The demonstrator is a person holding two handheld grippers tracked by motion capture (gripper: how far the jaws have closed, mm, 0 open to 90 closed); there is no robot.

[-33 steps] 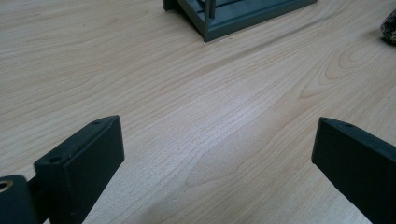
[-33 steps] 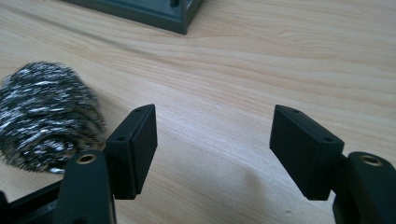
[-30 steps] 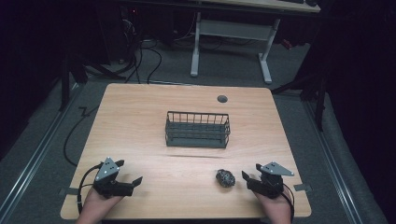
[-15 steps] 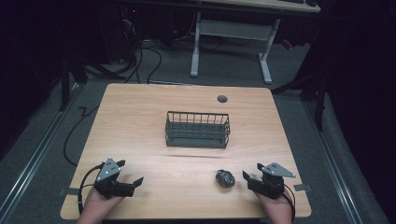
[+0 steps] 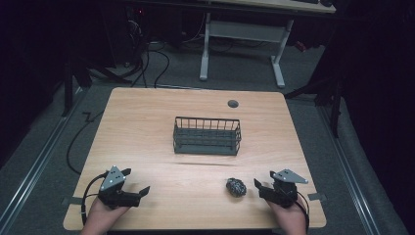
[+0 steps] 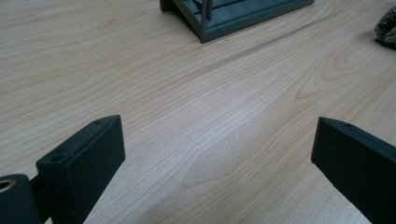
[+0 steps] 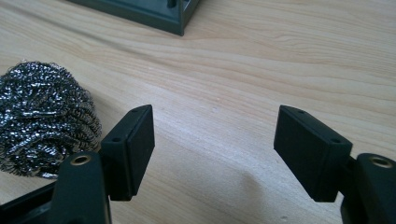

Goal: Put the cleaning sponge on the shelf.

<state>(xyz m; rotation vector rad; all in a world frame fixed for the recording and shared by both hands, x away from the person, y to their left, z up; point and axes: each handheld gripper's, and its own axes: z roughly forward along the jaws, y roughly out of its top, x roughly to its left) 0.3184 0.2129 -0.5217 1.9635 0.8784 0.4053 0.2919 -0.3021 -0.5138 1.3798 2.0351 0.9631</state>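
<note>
Both sets of jaws gape, empty: left gripper well off from the steel-wool ball, right gripper just beside it. A careless nudge could roll it away.

Hand-held gripper: jaws wide apart, nothing between them, low over bare wood.
Desk: light wood grain.
Basket: dark corner at top, resting on desk.
Scourer: at right edge, cut off.

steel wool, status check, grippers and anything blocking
Left gripper open, right gripper open, both empty. Steel wool on table beside right gripper. Basket behind; nothing blocking.
</note>
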